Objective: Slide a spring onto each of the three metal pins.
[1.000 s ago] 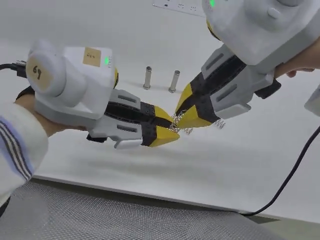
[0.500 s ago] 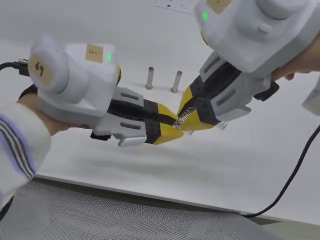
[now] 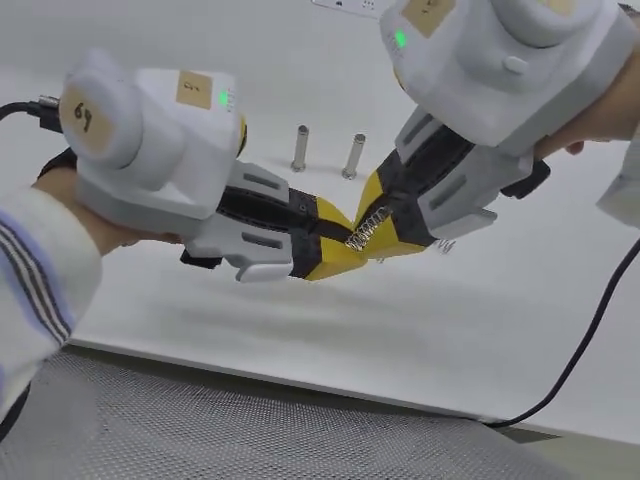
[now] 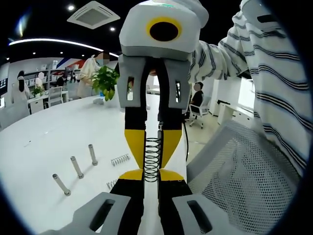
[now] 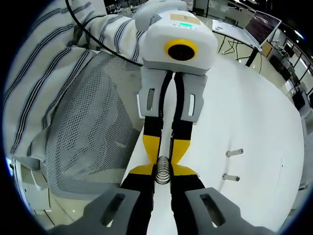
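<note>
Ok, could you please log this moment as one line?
held: spring | left gripper: shut on its end | right gripper: shut on it | pins: three upright, bare | loose springs: two on table

Shiny wire spring (image 3: 365, 230), metal pins (image 3: 301, 148), matt table (image 3: 300, 320)

I work at a white table (image 3: 300, 330). Grey mesh (image 3: 200, 430) lies along its near edge, and a black cable (image 3: 598, 325) runs down toward that edge at my right. Farther off I see a plant (image 4: 104, 81), a ceiling vent (image 4: 93, 13) and a laptop (image 5: 266, 24).
</note>
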Action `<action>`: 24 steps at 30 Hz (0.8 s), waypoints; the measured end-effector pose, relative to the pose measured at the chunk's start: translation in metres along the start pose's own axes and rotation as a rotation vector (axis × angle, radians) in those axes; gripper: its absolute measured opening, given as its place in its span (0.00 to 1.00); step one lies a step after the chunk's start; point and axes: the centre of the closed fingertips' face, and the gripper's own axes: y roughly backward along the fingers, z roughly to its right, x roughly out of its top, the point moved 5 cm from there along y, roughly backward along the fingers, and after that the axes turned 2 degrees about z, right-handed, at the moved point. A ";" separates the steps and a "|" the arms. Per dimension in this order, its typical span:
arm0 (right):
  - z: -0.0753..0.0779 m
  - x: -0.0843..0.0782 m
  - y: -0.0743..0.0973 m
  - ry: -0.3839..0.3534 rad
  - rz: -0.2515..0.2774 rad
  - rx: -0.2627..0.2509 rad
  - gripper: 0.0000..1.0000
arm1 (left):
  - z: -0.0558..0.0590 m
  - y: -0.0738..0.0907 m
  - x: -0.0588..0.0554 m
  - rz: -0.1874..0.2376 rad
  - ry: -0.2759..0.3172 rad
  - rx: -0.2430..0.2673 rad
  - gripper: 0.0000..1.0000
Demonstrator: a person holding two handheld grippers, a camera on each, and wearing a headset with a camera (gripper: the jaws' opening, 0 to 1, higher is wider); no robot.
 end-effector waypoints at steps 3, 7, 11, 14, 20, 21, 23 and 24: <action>0.003 0.001 -0.002 -0.044 -0.005 -0.007 0.08 | -0.001 0.001 -0.001 -0.012 0.000 0.009 0.02; 0.005 0.003 -0.003 -0.040 -0.009 -0.004 0.08 | -0.002 0.003 -0.002 -0.027 0.004 0.011 0.02; 0.007 0.004 -0.004 -0.053 -0.015 -0.014 0.08 | -0.004 0.005 -0.002 -0.030 0.007 0.024 0.02; 0.010 0.005 -0.005 -0.074 -0.018 -0.021 0.08 | -0.006 0.006 -0.003 -0.035 0.026 0.031 0.02; 0.012 0.007 -0.008 -0.075 -0.034 -0.019 0.08 | -0.006 0.008 -0.005 -0.046 0.031 0.037 0.02; 0.013 0.008 -0.008 -0.076 -0.038 -0.019 0.08 | -0.006 0.008 -0.005 -0.045 0.036 0.041 0.03; 0.015 0.008 -0.008 -0.090 -0.046 -0.019 0.08 | -0.007 0.008 -0.006 -0.043 0.041 0.045 0.02; 0.017 0.008 -0.008 -0.090 -0.050 -0.016 0.08 | -0.007 0.008 -0.006 -0.045 0.060 0.042 0.02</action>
